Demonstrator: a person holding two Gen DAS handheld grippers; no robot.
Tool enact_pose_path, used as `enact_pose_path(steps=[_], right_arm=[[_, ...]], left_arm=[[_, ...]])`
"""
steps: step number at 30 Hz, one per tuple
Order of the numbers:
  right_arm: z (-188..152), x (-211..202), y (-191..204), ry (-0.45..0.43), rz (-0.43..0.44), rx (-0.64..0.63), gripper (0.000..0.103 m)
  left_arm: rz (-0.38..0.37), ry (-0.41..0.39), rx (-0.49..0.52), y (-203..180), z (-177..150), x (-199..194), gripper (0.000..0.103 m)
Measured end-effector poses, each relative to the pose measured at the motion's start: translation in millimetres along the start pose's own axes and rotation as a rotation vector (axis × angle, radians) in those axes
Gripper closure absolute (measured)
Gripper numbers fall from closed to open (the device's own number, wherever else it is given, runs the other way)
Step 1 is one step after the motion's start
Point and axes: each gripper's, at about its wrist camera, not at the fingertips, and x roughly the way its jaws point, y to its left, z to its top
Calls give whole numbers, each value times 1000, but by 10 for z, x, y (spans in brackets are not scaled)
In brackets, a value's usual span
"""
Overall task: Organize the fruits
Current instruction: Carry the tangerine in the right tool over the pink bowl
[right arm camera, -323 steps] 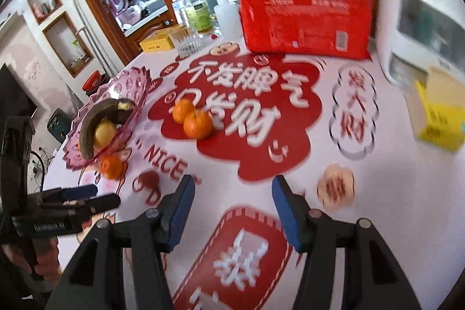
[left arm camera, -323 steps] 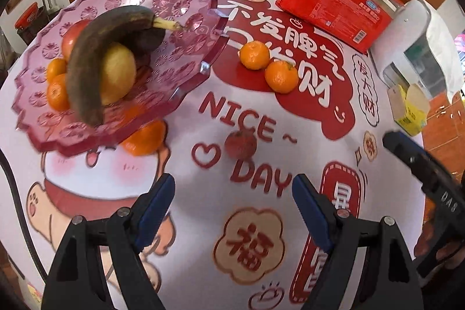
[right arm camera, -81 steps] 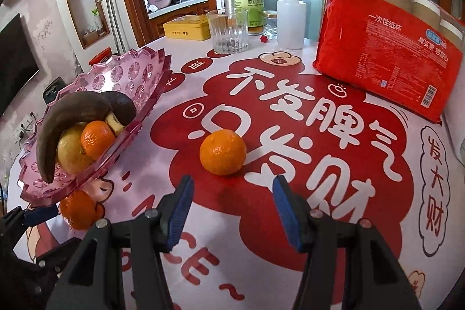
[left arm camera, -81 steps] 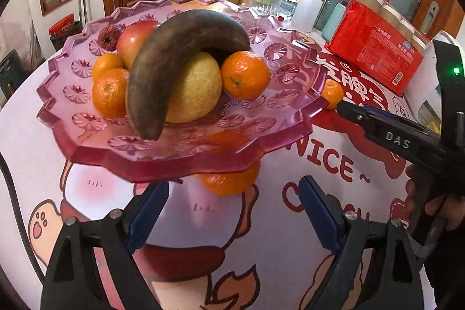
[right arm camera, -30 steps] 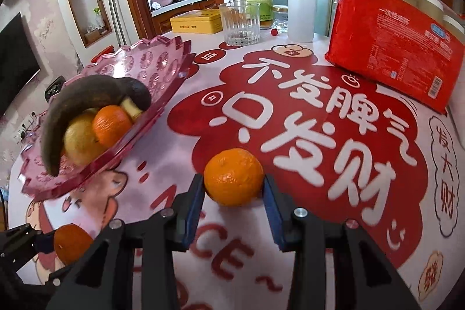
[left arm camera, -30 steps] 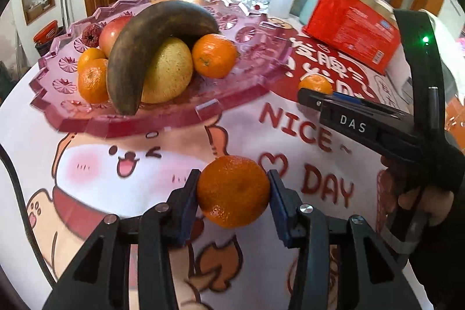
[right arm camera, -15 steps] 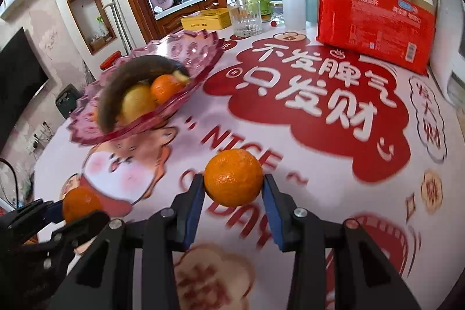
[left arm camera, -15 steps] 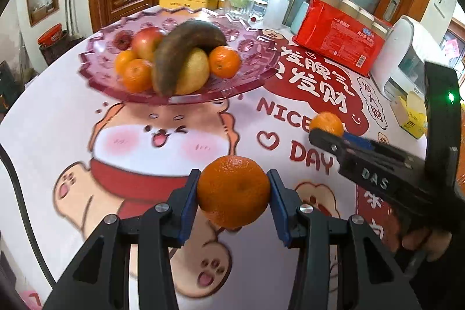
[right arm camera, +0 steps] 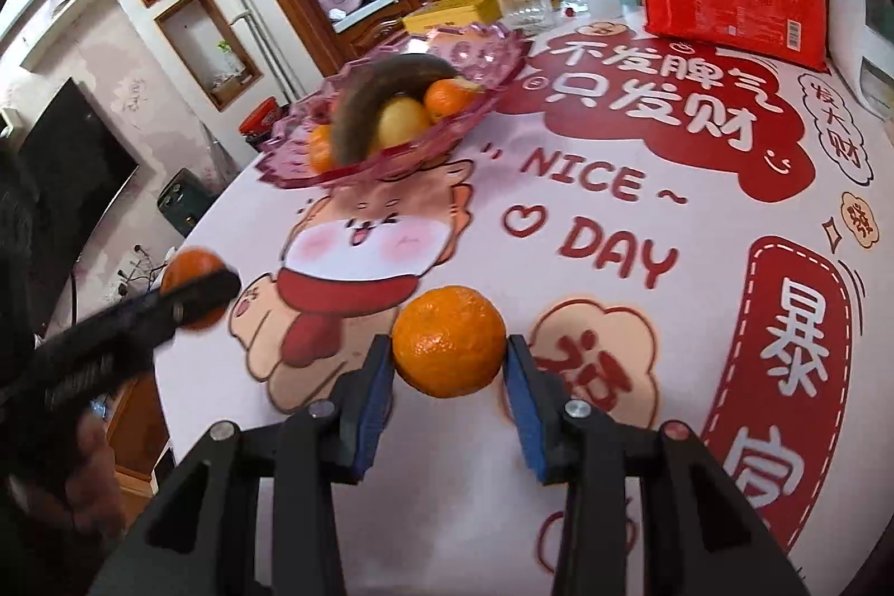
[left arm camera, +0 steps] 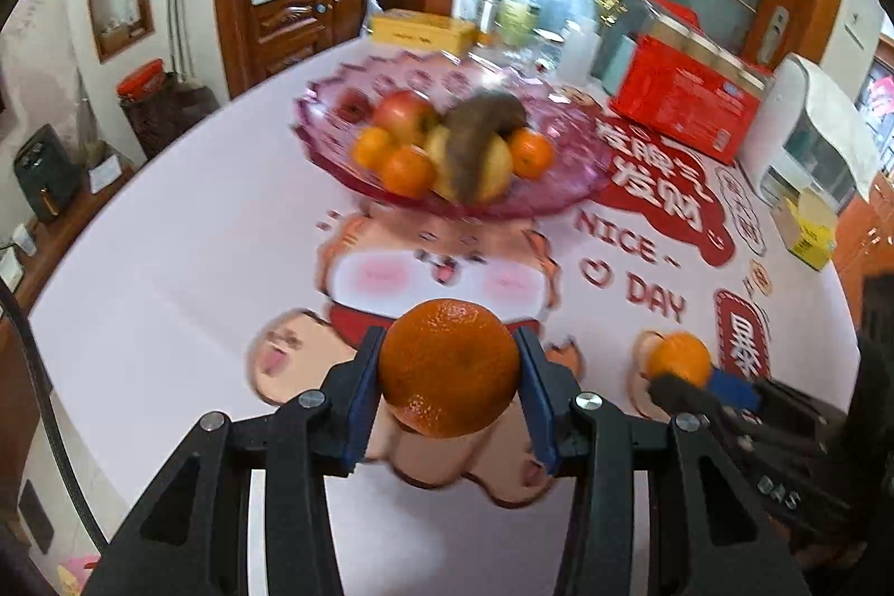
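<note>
My left gripper [left arm camera: 450, 389] is shut on a mandarin [left arm camera: 450, 364] and holds it above the near part of the table. My right gripper [right arm camera: 450, 375] is shut on a second mandarin [right arm camera: 450, 342], also held above the table; it shows in the left wrist view [left arm camera: 679, 361] at the right. The pink glass fruit plate [left arm camera: 564, 188] stands farther back with a dark banana [left arm camera: 475, 138], a yellow fruit, an apple and several mandarins. The plate also shows in the right wrist view [right arm camera: 480, 115], up and to the left.
The table has a white and red printed cloth [right arm camera: 614, 216]. At the back stand a red pack of paper cups [left arm camera: 687, 99], a yellow tin [left arm camera: 419, 29], bottles and a glass [right arm camera: 525, 4]. A white appliance [left arm camera: 810, 138] and a yellow box [left arm camera: 804, 233] are at the right.
Both grippers have pulled back and up from the plate, each still holding its mandarin. The plate now looks smaller and farther away.
</note>
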Motion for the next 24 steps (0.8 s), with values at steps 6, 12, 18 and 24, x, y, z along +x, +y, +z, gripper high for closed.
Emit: enact_pose_path(steps=[6,12,18,24], right_arm=[[83,-7,240,-24,6,1,63],[298,42,472,-75,-14,39,63],[531,154,708,-139,-52,98,63],[729,296,827,-204,-100,175,63]], left_arm=[[15,-30,11,391,314,-71,59],[-24,-43,69,718,737,-67,59],[-76,-48,161,926,1159,63,59],[-141,-41,246,1051,1505,288,59]])
